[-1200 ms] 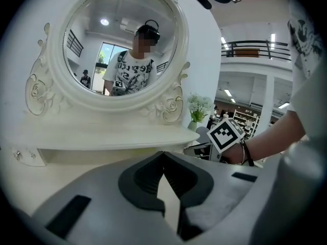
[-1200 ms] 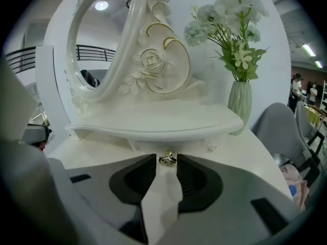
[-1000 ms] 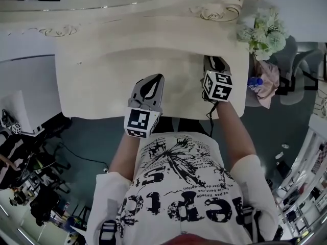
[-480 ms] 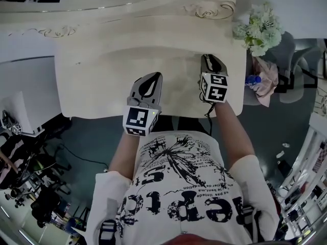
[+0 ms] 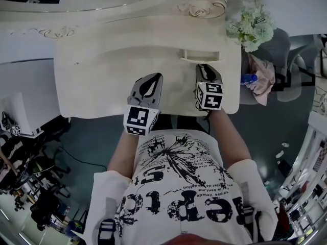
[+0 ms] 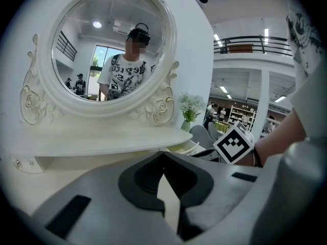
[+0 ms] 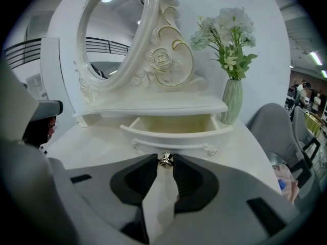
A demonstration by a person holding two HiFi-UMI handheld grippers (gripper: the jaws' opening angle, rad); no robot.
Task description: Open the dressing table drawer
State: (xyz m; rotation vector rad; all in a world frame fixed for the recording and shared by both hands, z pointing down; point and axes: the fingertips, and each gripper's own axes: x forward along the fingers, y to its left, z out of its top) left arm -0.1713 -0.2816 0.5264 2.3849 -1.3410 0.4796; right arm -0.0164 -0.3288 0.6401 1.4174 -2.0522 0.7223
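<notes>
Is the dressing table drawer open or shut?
Open: the drawer is pulled out, its hollow inside showing; the right gripper grips its knob.

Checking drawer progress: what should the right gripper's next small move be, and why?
Probably pull straight back toward the person: the right gripper pinches the small silver metal knob, and the white curved-front drawer is only partly out.

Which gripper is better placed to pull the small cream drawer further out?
Right: the right gripper clamps the small metal knob of the cream drawer; the left gripper is shut, empty, away from it.
</notes>
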